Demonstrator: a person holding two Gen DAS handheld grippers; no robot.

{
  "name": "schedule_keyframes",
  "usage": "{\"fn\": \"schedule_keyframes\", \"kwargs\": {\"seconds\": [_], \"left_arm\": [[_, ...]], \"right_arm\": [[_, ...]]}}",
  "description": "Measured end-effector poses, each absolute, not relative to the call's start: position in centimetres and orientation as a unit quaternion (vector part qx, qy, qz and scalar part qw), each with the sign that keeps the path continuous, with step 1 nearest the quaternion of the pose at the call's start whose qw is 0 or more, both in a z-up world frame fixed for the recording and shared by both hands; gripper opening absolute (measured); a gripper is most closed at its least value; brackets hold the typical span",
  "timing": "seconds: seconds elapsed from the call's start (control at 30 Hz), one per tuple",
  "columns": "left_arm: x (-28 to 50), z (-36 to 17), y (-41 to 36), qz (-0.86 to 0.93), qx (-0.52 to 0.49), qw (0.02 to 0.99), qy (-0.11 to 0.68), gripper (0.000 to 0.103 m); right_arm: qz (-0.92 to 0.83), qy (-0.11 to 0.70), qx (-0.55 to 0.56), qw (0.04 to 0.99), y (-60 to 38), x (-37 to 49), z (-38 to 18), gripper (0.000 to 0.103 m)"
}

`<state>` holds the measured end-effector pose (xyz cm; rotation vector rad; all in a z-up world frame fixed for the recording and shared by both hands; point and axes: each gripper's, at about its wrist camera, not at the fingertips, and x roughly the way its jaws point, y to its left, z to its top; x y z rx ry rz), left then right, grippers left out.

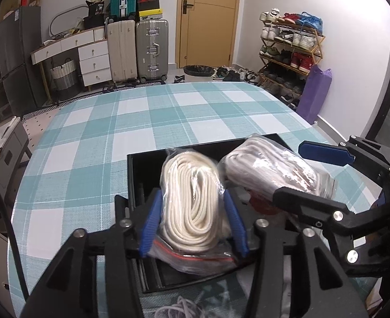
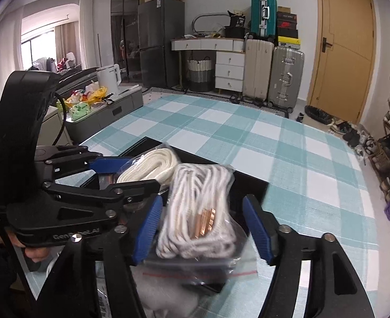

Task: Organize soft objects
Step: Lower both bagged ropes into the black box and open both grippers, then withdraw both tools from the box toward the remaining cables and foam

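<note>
Two bagged rope coils sit side by side in a black tray (image 1: 147, 175) on the checked surface (image 1: 141, 122). The left gripper (image 1: 195, 221) straddles the cream coil (image 1: 192, 198), its blue pads just beside the bag at 9 and 3 o'clock; the jaws stand partly open, and whether they touch the plastic I cannot tell, though they do not squeeze it. The right gripper (image 2: 202, 225) stands around the grey coil (image 2: 202, 206): the pad at 9 o'clock is against the bag, the one at 3 o'clock is clear of it, so nothing is gripped. The risks, as I judge them: the grey coil's bag overhangs the tray's near edge, so it may slide out onto the surface; a pad may catch the loose, slippery plastic and drag a bag out as a gripper pulls back; and the two grippers, close together with the right one at 3 o'clock of the left, may knock each other.
</note>
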<state>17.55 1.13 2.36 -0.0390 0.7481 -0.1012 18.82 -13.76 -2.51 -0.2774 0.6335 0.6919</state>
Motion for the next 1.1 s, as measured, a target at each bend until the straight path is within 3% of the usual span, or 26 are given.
{"fn": "schedule_keyframes", "kwargs": {"seconds": [0.07, 0.13, 0.2, 0.37, 0.67, 1.1], "left_arm": [[17.3, 2.6, 1.0, -0.048, -0.017, 0.930, 0.363, 0.062], [17.0, 2.8, 1.0, -0.043, -0.015, 0.931, 0.362, 0.063], [16.6, 3.1, 1.2, -0.049, -0.022, 0.931, 0.360, 0.070], [15.3, 3.9, 1.0, -0.044, -0.017, 0.937, 0.345, 0.095], [12.7, 4.4, 1.7, -0.029, -0.011, 0.942, 0.334, 0.103], [8.5, 4.3, 3.1, -0.008, -0.028, 0.945, 0.326, 0.103]], "right_arm": [[0.328, 0.305, -0.133, 0.884, -14.3, 18.7, -2.4, 0.068], [0.325, 0.304, -0.128, 0.886, -14.9, 18.6, -2.2, 0.071], [0.322, 0.302, -0.122, 0.889, -15.4, 18.4, -2.1, 0.081], [0.314, 0.296, -0.127, 0.893, -16.0, 17.8, -1.9, 0.087], [0.297, 0.290, -0.105, 0.904, -17.4, 16.5, -1.6, 0.102], [0.312, 0.311, -0.073, 0.895, -19.5, 13.6, -2.6, 0.102]]}}
